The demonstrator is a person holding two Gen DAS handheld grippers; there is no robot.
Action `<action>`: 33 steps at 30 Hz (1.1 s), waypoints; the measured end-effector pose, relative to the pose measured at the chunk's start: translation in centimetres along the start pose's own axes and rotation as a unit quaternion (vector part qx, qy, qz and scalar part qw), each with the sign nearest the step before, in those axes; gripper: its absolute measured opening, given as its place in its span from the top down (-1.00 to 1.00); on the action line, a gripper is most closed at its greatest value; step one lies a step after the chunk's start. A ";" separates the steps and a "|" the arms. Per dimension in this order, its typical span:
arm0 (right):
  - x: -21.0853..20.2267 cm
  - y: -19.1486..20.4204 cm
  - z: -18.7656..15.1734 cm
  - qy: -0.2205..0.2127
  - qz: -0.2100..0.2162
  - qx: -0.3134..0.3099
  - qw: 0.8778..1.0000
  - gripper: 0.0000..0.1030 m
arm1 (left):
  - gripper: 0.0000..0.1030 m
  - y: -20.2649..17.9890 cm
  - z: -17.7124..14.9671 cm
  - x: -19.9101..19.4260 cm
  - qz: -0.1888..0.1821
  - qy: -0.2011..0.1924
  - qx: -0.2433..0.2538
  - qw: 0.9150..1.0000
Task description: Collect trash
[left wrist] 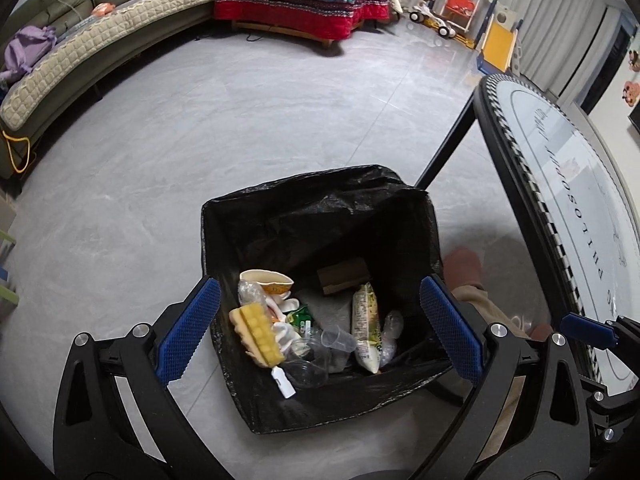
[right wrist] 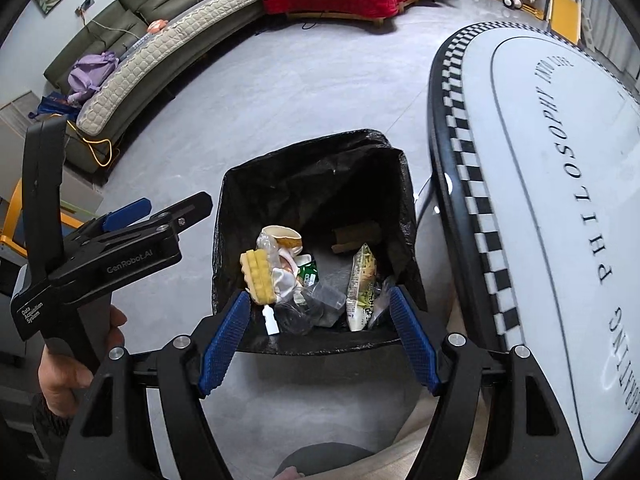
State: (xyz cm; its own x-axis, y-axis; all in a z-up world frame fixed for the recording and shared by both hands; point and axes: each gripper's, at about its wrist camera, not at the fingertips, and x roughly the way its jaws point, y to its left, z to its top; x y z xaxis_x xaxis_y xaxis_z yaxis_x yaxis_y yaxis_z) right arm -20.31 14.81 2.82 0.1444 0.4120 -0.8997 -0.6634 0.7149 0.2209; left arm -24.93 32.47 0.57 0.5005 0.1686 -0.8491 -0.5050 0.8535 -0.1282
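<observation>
Floor (left wrist: 200, 160): grey tile, both views. Sofa (left wrist: 80, 56) along the far left wall, red patterned blanket (left wrist: 300, 4) beyond, toy slide (left wrist: 496, 40) far right.

Table (right wrist: 540, 200): round, white top, black-and-white checked rim, to the right of the bin. The right wrist view shows most of the top and its printed lettering; the left wrist view shows only the edge plus one black leg (left wrist: 448, 144) behind the bin.

Bin (left wrist: 320, 216): black liner, standing on the floor, open. Holds the trash: yellow sponge (left wrist: 258, 334) at left, paper cup (left wrist: 266, 280) above it, snack wrapper (left wrist: 366, 328) at right, clear plastic cup (left wrist: 336, 340) in the middle, brown cardboard (left wrist: 344, 276) at the back, small white dropper bottle (left wrist: 283, 382) at the near edge.

Only the right wrist view shows the person's left hand (right wrist: 76, 364) gripping the left gripper's handle.

Left gripper (left wrist: 318, 328): jaws wide apart, holding nothing, above the bin; the trash lies between and below the blue pads.

Right gripper (right wrist: 316, 336): jaws wide apart, holding nothing, over the bin's near rim; the trash sits just ahead between the pads. Its tip also shows at the right edge of the left wrist view.
</observation>
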 end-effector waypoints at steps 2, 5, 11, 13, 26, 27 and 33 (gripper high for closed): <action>-0.7 -0.6 -0.1 -0.005 0.001 0.004 1.000 -0.42 | -0.88 -1.1 0.3 -0.4 -0.003 -0.004 0.009 1.000; -2.0 -1.9 -0.3 -0.016 -0.002 0.011 1.000 -0.42 | -0.88 -3.2 0.9 -1.2 -0.012 -0.012 0.024 1.000; -5.3 -6.3 -0.5 -0.042 -0.024 0.038 0.998 -0.42 | -0.88 -8.9 2.4 -2.3 -0.046 -0.025 0.060 0.997; -6.4 -8.0 -0.7 -0.050 -0.037 0.050 0.997 -0.42 | -0.88 -11.2 2.7 -2.5 -0.061 -0.028 0.076 0.995; -11.5 -20.2 -4.0 -0.090 -0.092 0.161 0.979 -0.49 | -0.88 -26.8 2.9 -1.9 -0.147 -0.014 0.175 0.973; -11.9 -21.0 -4.3 -0.093 -0.095 0.169 0.977 -0.49 | -0.88 -27.9 2.7 -1.7 -0.151 -0.011 0.182 0.971; -13.1 -25.1 -6.2 -0.107 -0.128 0.204 0.965 -0.56 | -0.88 -33.6 1.7 -0.7 -0.174 -0.003 0.216 0.961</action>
State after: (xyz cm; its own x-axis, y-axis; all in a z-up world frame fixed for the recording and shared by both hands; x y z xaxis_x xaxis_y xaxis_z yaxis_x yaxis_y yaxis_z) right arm -10.14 -12.07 6.73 0.4427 0.2675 -0.8558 -0.2474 0.9539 0.1701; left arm -7.11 4.47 6.35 0.5903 -0.1620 -0.7908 0.0308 0.9835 -0.1785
